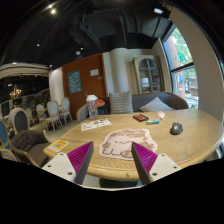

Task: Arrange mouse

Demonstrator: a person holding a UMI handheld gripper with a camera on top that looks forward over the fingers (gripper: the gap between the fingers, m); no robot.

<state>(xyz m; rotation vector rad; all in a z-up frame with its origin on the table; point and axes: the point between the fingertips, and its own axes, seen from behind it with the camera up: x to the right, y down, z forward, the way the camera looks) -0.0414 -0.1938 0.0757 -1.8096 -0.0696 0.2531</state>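
A dark computer mouse (176,128) lies on the round wooden table (190,145), to the right of and beyond my fingers. A light mouse mat with a pale animal picture (122,143) lies on the table just ahead of the fingers, between them. My gripper (112,162) is open and empty, held at the table's near edge. Its magenta pads (80,158) stand wide apart, and nothing is between them but the mat's near edge.
On the table lie a flat white paper (96,124) at the far left, a dark red book (140,117) and a small teal item (153,122) at the back. A yellow-orange card (58,146) lies at the left edge. Chairs (20,122) stand left; a sofa (160,102) behind.
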